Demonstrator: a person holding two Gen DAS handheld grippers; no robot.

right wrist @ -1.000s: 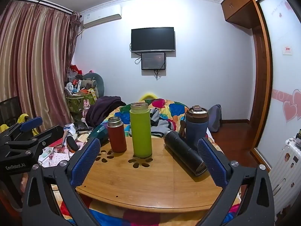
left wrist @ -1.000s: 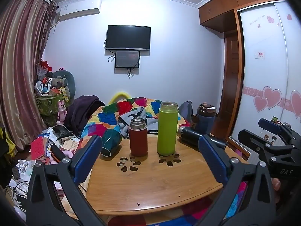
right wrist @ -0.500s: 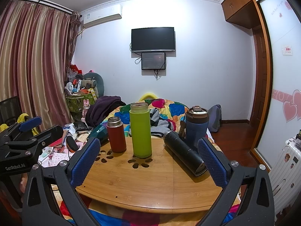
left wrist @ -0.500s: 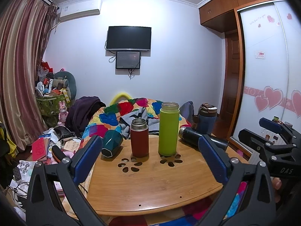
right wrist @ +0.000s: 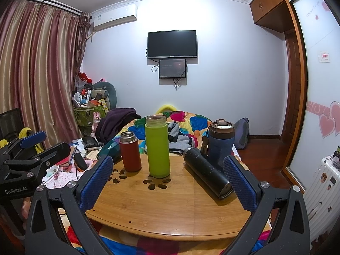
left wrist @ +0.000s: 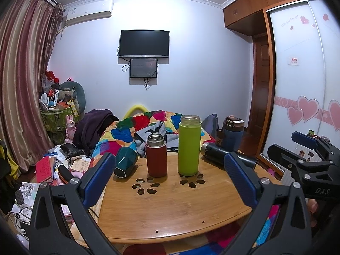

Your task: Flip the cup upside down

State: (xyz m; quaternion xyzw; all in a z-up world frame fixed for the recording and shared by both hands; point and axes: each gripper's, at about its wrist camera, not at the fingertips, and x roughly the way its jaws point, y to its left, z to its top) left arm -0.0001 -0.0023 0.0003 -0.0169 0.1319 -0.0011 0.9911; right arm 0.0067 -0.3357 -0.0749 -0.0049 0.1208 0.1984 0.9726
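Both your grippers hang wide open and empty at the near edge of the wooden table. Your left gripper faces the red cup, mouth up and upright just left of the green bottle. Your right gripper looks mainly at that green bottle, so I'd judge the left nearer. Beyond, right of the green bottle, lies the black flask on its side.

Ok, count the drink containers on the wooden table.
5: teal cup lying far left, red flask, green bottle upright mid-table, black flask lying right, blue mug behind it.
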